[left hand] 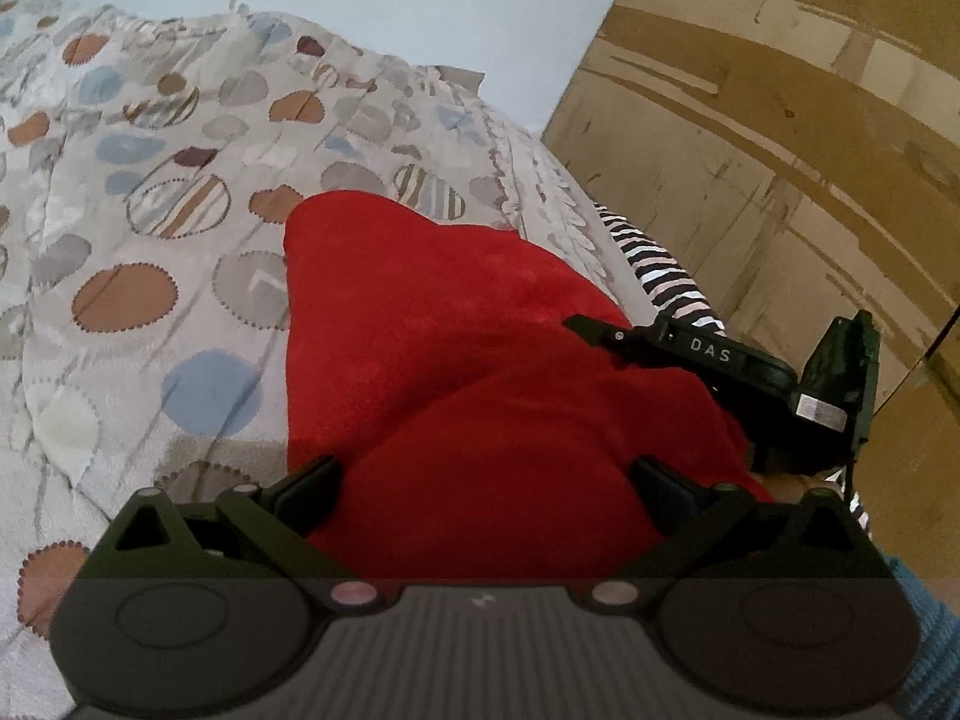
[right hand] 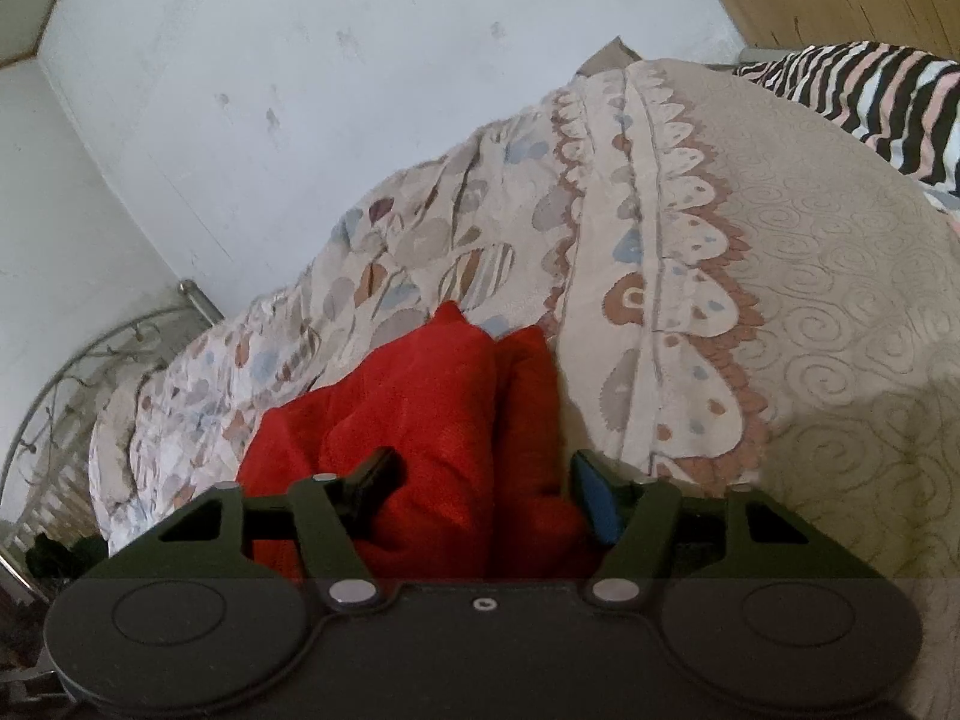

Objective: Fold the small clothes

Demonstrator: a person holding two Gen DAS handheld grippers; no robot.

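A red fleece garment (left hand: 456, 348) lies on the patterned bedspread (left hand: 150, 192). My left gripper (left hand: 486, 486) is open, its fingers spread wide on either side of the red cloth's near edge. In the right wrist view the same red garment (right hand: 432, 408) shows folded into thick lobes. My right gripper (right hand: 486, 480) is open, its fingers straddling the cloth. The right gripper also shows in the left wrist view (left hand: 720, 360), at the red cloth's right edge.
A black, white and pink striped cloth (right hand: 870, 102) lies at the bed's far right, also in the left wrist view (left hand: 660, 264). A wooden wardrobe (left hand: 780, 120) stands beside the bed. A white wall (right hand: 300, 90) and a metal bed frame (right hand: 90, 372) lie beyond.
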